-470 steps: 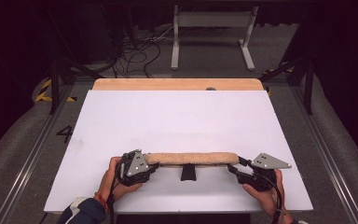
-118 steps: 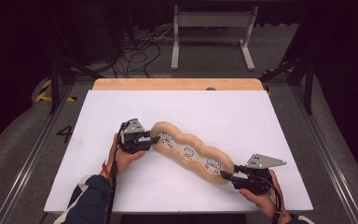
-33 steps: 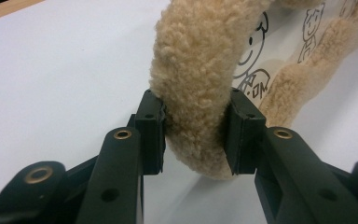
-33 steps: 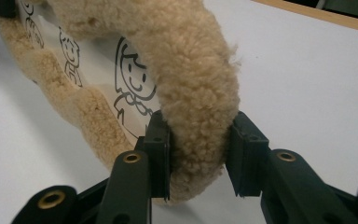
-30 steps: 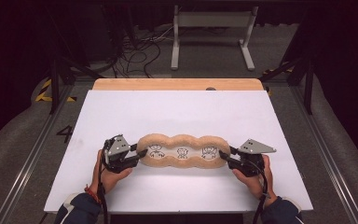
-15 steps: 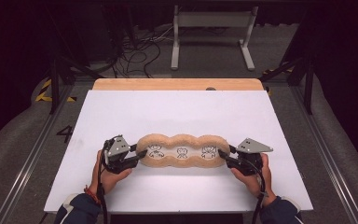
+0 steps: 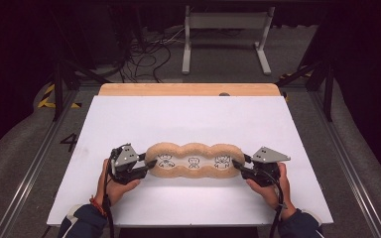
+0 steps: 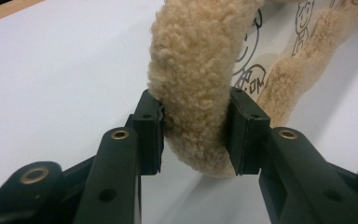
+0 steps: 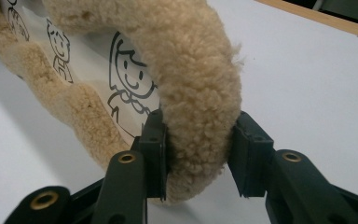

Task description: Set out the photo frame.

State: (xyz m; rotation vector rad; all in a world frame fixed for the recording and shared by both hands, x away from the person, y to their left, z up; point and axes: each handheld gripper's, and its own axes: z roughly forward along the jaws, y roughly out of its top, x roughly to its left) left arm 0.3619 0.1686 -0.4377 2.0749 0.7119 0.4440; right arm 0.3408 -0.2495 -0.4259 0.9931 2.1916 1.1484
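A dark test lab for filming work

A white surface sits in the middle on a grey floor. Far behind it lie tangled black cables and a white metal stand. Yellow-black warning tape marks the left floor.

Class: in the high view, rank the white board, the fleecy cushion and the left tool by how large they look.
1. white board
2. fleecy cushion
3. left tool

The gaps are plain; all sit at a similar distance from the camera.
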